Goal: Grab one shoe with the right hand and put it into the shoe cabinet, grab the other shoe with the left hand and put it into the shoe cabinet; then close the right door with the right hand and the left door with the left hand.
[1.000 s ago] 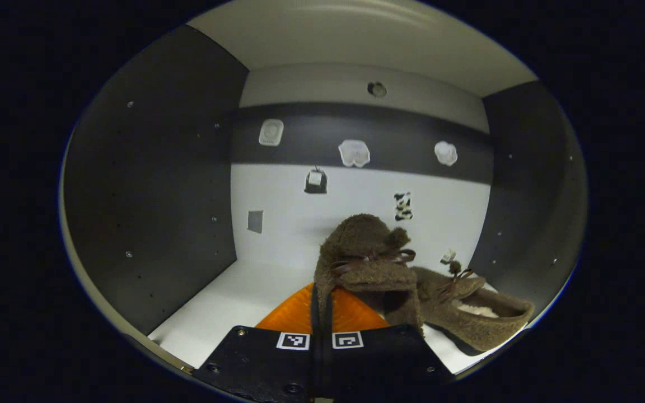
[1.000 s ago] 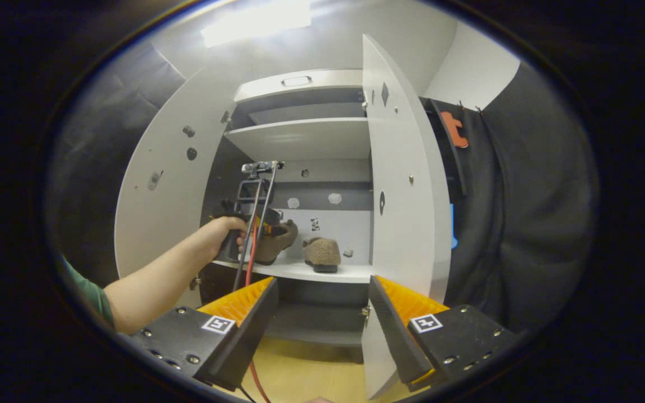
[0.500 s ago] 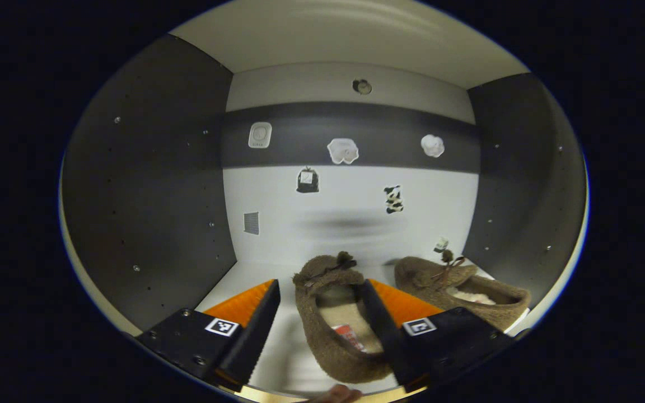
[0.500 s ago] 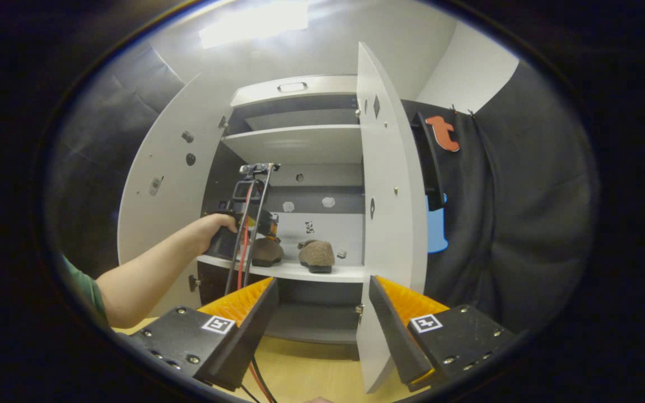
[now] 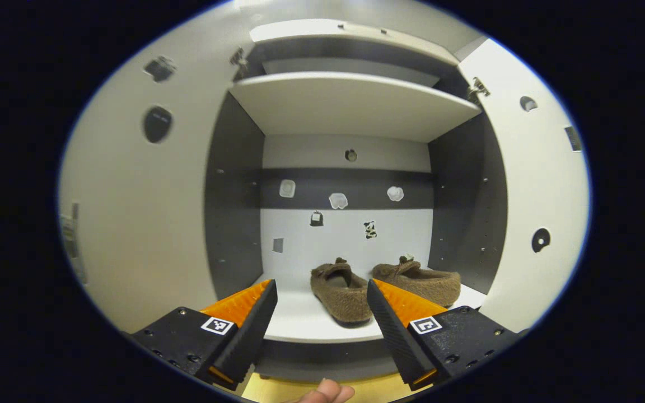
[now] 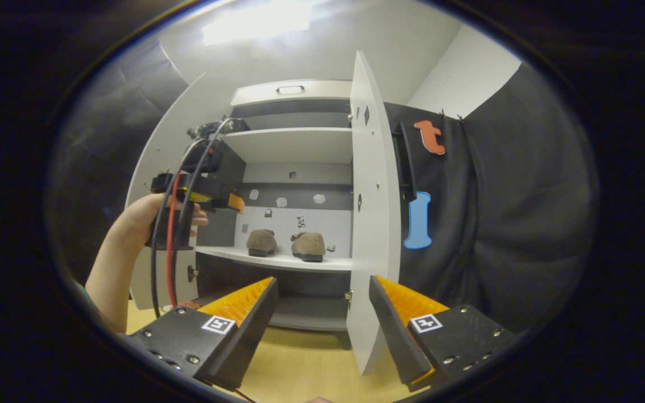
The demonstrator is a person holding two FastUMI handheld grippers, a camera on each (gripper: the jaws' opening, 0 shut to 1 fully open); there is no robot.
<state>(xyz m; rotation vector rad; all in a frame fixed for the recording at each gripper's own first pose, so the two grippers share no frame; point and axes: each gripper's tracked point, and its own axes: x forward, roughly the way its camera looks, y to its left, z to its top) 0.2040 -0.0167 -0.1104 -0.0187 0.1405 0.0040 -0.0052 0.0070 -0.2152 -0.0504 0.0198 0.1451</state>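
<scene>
In the left gripper view we see the left gripper (image 5: 318, 322) with its fingers spread apart and nothing between them, held in front of the open shoe cabinet (image 5: 350, 103). Past its fingers, two brown fuzzy slippers sit side by side on the white shelf (image 5: 305, 322): the left slipper (image 5: 339, 288) points its heel opening toward us, and the right slipper (image 5: 420, 279) lies just beside it, angled toward the dark right wall. The left door (image 5: 132, 212) and the right door (image 5: 541, 190) both stand open.

In the right gripper view we find the right gripper (image 6: 322, 319) also spread wide and empty, low over the wooden floor (image 6: 305, 369), well back from the cabinet. The edge of the right door (image 6: 370, 212) stands just beyond its fingers. A hand (image 6: 138, 221) holds the left gripper (image 6: 205, 179) up near the left door (image 6: 160, 162), with red and black cables (image 6: 168, 246) hanging down from it. Both slippers (image 6: 286, 243) rest on the shelf inside.
</scene>
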